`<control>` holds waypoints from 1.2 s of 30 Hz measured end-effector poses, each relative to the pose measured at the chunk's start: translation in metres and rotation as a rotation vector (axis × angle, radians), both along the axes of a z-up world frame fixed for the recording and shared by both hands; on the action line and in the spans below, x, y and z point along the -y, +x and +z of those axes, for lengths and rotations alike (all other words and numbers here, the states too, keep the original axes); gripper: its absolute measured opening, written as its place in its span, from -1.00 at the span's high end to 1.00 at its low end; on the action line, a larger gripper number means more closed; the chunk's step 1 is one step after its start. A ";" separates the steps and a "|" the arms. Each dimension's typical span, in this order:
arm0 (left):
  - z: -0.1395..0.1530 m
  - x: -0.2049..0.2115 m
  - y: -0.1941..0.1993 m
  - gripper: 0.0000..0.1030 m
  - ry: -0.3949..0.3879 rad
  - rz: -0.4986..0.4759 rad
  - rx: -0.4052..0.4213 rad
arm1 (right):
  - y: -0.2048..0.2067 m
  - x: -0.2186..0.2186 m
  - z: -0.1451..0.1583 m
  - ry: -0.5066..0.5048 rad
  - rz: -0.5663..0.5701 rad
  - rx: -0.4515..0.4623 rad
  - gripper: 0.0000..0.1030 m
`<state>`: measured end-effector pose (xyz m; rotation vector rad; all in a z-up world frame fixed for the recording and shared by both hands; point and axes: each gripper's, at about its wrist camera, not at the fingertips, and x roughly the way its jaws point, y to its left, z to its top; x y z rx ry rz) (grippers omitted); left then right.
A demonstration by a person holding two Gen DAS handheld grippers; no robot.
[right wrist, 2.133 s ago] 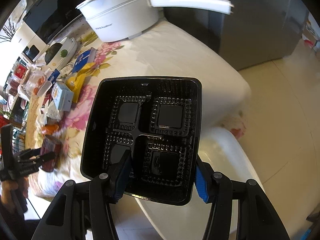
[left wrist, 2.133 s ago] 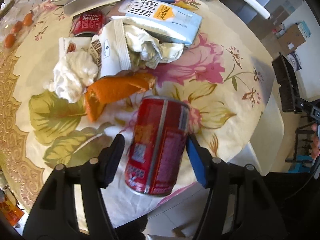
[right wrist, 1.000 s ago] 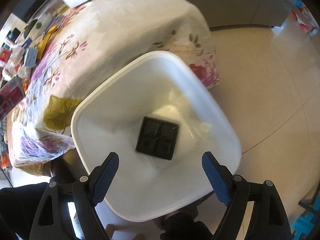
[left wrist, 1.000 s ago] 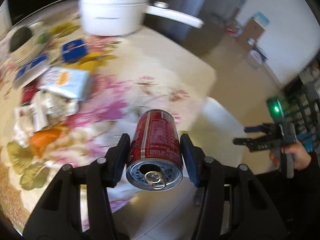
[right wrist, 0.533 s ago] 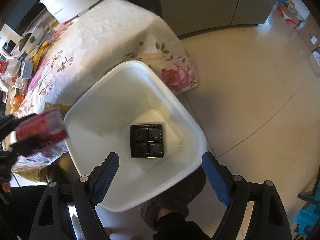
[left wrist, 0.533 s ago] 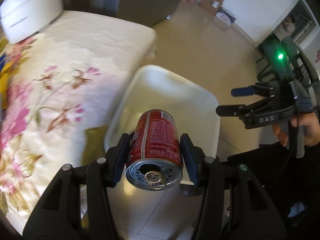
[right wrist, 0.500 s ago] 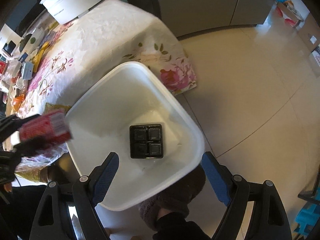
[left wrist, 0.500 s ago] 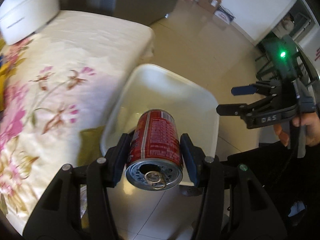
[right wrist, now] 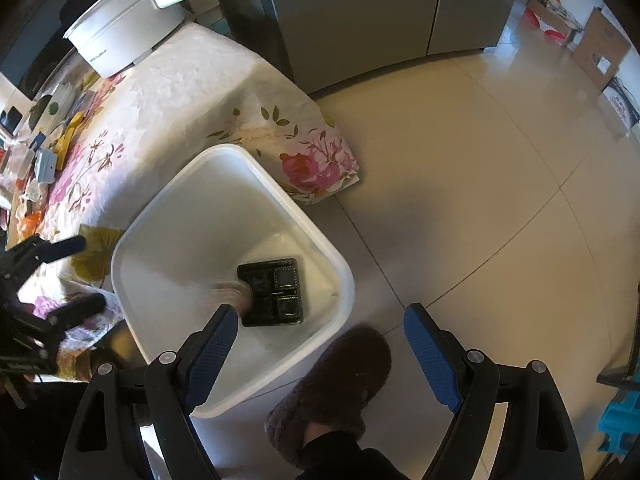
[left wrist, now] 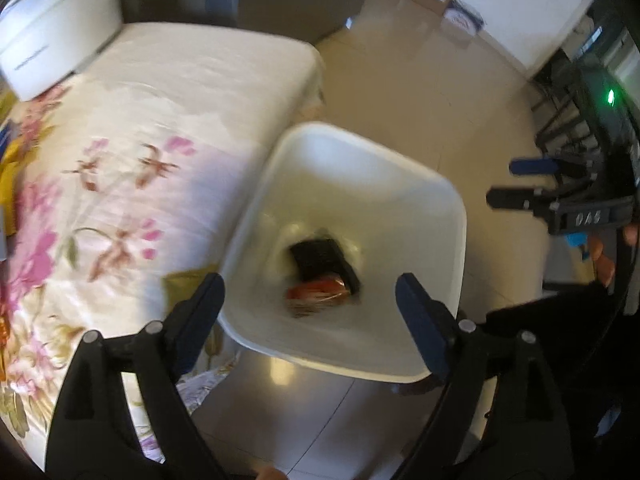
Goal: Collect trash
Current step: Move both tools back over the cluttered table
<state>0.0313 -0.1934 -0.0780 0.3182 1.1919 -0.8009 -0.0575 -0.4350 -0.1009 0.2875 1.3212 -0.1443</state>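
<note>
My left claw [left wrist: 308, 304] is wide open and holds nothing. It hangs over the white bin [left wrist: 456, 216] that stands on the floor, just beside the table [left wrist: 168, 92] with the flowery cloth. The table is on the left of the bin.

Down in the bottom of the bin lies the red can [left wrist: 316, 294]. It looks blurry in my left view. It lies on its side, touching the near edge of the black tray [left wrist: 320, 256], which is also in the bottom of the bin. In my right view the can [right wrist: 234, 294] is just a pale smear at the left edge of the black tray [right wrist: 276, 292], so I cannot tell much about it there.

My right claw [right wrist: 320, 334] is wide open too, with nothing between its blue pads [right wrist: 430, 354]. It is near the bin [right wrist: 132, 248], a bit to the right of it. I can see my left claw [right wrist: 68, 276] at the far left of that view, next to the table's edge, and my right claw [left wrist: 520, 184] at the right side of the left view.

A fuzzy dark slipper [right wrist: 332, 384] stands on the floor, touching the near side of the bin. A big white pot [right wrist: 124, 36] with a long handle sits at the far end of the table [right wrist: 192, 80]. More wrappers and boxes [right wrist: 44, 160] lie far off on the left part of the table.
</note>
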 end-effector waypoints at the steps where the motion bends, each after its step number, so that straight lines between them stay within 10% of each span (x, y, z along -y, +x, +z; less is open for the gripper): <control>1: 0.006 -0.007 0.003 -0.76 -0.008 0.019 0.013 | 0.000 -0.001 0.001 -0.004 0.003 0.005 -0.68; 28: 0.056 -0.220 0.053 -0.97 0.033 0.586 0.281 | 0.084 -0.131 0.060 -0.039 0.218 0.175 -0.69; 36: 0.045 -0.285 0.076 -0.98 0.059 0.761 0.225 | 0.115 -0.178 0.070 -0.017 0.268 0.208 -0.69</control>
